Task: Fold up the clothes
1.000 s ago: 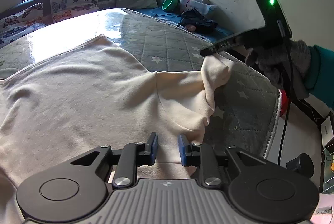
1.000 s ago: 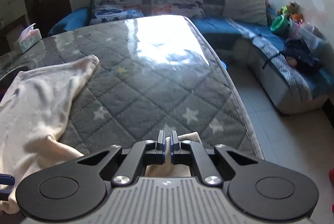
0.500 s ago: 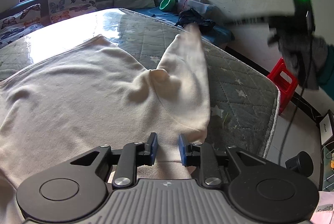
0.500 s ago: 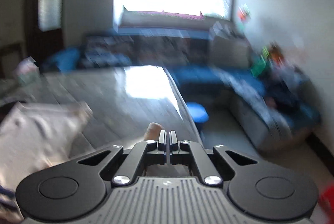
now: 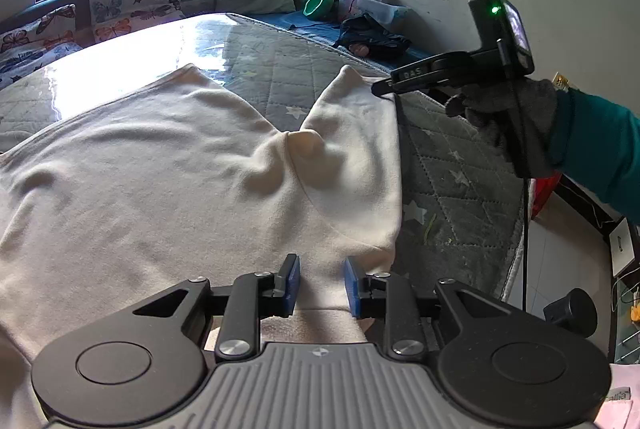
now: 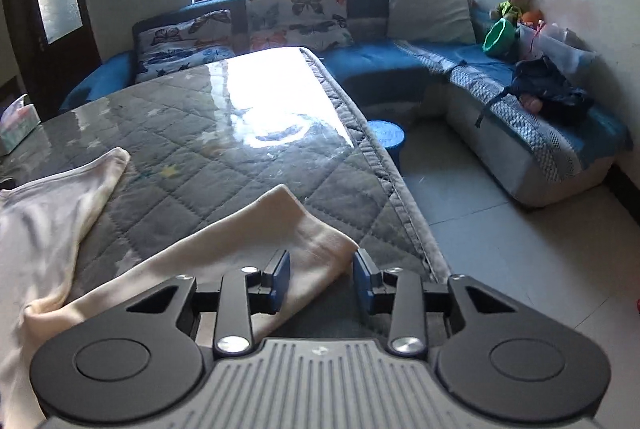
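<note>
My left hand-held gripper [image 5: 319,283] is released, its blue pads apart over the near hem of the cream shirt [image 5: 160,181], which lies spread across the quilted mattress [image 5: 448,165]. My right hand-held gripper [image 6: 321,279] is released too, jaws wide around the sleeve [image 6: 256,241] near the mattress's right edge; the sleeve lies flat, its cuff toward the far edge.

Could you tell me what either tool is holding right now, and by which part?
Nothing: both the left tool and right tool are open over the cream shirt.
</note>
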Demonstrator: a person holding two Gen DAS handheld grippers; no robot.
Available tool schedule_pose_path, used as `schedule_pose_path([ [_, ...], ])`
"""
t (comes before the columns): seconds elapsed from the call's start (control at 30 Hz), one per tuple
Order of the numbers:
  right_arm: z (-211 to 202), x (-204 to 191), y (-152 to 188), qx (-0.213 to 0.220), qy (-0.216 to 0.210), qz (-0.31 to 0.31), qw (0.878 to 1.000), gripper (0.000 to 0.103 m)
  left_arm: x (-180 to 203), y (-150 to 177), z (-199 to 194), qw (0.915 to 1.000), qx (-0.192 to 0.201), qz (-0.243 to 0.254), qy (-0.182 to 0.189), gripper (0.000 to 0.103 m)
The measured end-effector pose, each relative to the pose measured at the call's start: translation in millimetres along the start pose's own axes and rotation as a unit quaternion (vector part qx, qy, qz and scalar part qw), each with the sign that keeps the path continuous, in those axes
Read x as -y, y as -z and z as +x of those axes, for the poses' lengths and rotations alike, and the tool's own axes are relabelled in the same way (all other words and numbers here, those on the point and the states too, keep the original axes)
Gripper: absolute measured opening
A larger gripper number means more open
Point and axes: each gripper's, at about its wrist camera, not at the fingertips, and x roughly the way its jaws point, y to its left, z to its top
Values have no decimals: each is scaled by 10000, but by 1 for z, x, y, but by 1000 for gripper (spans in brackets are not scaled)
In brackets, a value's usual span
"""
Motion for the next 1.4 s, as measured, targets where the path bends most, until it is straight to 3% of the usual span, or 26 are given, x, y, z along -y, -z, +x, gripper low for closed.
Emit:
schedule_pose_path([
  [0.03,1,-2,1,49,44,-69,10000,8,0,0,0,10000,-2,2,6,27],
  [0.3,-23,4,13,195,821,-317,9959,4,-3,2,-1,9999,18,24,99,27],
  [0.4,-24,10,22,62,863,-345,9957,8,-3,3,-1,9999,24,36,128,28],
  [0.43,-25,10,23,68,882,-363,9954,16,-4,3,-2,9999,25,6,134,28],
  [0.5,-31,8,20,158,881,-336,9954,20,-6,2,-3,9999,34,-77,135,28],
  [0.67,-45,-13,6,411,358,-527,9971,27,-8,-1,-11,9996,159,-206,91,33],
  [0.8,-31,-36,6,265,-167,-635,9975,35,-12,1,-22,9991,275,-328,-23,35],
  [0.97,-7,-43,11,-13,-180,-575,9982,38,-31,10,-47,9957,476,-683,-398,41],
  [1.1,-17,-49,9,59,-187,-694,9974,39,-56,26,-75,9879,688,-1082,-873,42],
  [1.2,-31,-58,8,165,-370,-912,9950,39,-78,40,-97,9769,818,-1429,-1364,42],
  [1.3,-44,-74,7,228,-656,-1126,9912,39,-105,55,-115,9595,881,-1835,-1945,42],
  [1.4,-57,-94,5,258,-1050,-1353,9849,42,-133,68,-134,9352,931,-2208,-2607,42],
])
